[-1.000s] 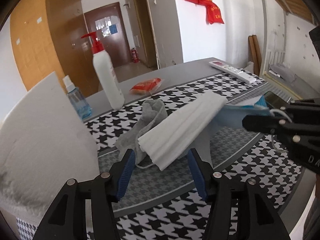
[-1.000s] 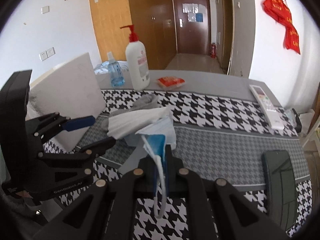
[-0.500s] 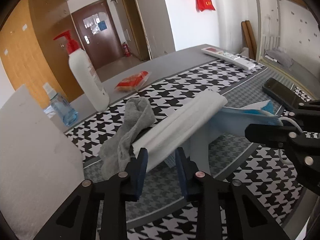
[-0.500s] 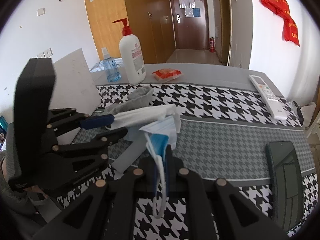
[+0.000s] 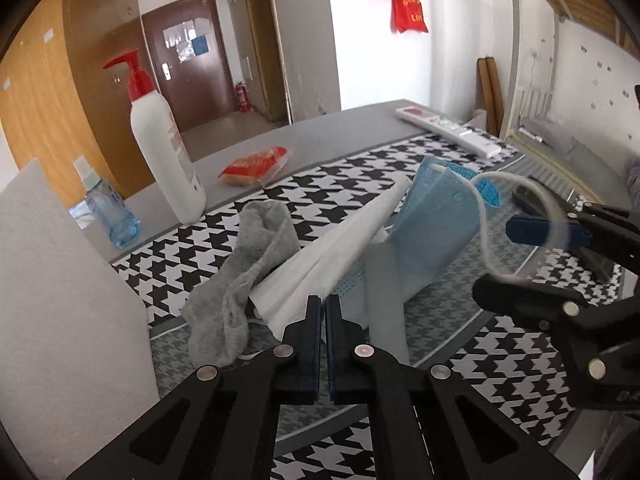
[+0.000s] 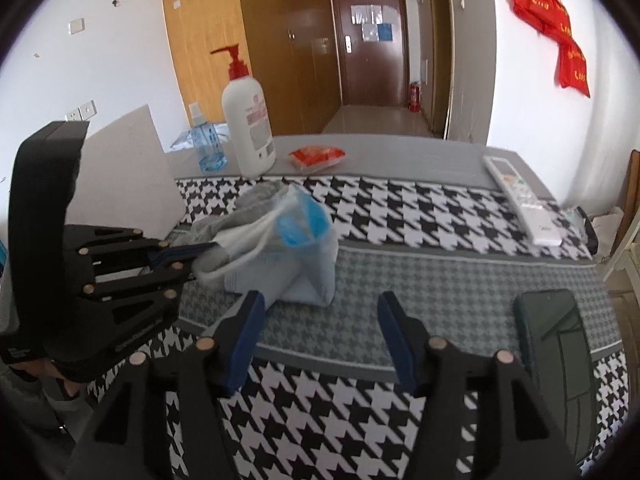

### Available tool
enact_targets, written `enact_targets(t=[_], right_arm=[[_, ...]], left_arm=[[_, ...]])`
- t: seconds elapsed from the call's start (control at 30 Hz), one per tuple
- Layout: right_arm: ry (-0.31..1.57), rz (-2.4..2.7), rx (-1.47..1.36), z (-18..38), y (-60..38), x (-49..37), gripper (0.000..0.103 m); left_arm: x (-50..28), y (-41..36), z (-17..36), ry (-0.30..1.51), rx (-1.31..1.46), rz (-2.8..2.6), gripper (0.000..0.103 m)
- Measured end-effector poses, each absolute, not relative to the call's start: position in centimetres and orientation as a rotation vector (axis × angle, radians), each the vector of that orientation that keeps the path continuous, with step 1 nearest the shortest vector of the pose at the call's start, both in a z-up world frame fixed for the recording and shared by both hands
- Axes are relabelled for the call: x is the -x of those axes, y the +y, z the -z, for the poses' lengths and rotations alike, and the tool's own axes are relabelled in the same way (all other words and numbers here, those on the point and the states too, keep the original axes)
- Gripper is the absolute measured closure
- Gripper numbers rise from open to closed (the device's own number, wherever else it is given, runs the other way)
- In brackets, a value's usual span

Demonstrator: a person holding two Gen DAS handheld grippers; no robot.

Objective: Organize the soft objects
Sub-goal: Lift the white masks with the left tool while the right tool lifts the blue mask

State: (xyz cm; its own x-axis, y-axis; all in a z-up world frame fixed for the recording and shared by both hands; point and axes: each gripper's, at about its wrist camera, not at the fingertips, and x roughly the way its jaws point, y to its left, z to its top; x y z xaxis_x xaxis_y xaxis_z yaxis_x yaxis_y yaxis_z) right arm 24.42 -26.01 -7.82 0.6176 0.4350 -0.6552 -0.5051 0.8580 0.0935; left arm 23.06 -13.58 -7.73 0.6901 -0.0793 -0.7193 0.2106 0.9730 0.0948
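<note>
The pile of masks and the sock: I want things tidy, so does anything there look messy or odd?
Yes. The blue mask is crumpled and half upright, its ear loop sticking out loose. The white mask leans askew on the grey sock, with the shut left gripper at its edge.

Open desk (image 6: pixel 420 280) ahead of my right hand-held gripper (image 6: pixel 320 336); phone (image 6: pixel 556 340) blocks the right edge, white board (image 6: pixel 132 172) walls the left.
</note>
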Motion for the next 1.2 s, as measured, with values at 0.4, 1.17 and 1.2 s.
enact_targets(t=[0.4, 1.17, 1.2], right_arm=[[0.767, -0.571, 0.075, 8.4, -24.1, -26.6, 0.04], [0.805, -0.537, -0.006, 9.1, -25.0, -27.7, 0.094], [0.805, -0.54, -0.008, 9.1, -25.1, -27.6, 0.094]], left_arm=[[-21.8, -12.3, 6.3, 0.751, -0.117, 0.172, 0.101], [-22.4, -13.7, 7.6, 0.816, -0.227, 0.209, 0.094], [-22.6, -13.9, 7.7, 0.821, -0.234, 0.203, 0.09]])
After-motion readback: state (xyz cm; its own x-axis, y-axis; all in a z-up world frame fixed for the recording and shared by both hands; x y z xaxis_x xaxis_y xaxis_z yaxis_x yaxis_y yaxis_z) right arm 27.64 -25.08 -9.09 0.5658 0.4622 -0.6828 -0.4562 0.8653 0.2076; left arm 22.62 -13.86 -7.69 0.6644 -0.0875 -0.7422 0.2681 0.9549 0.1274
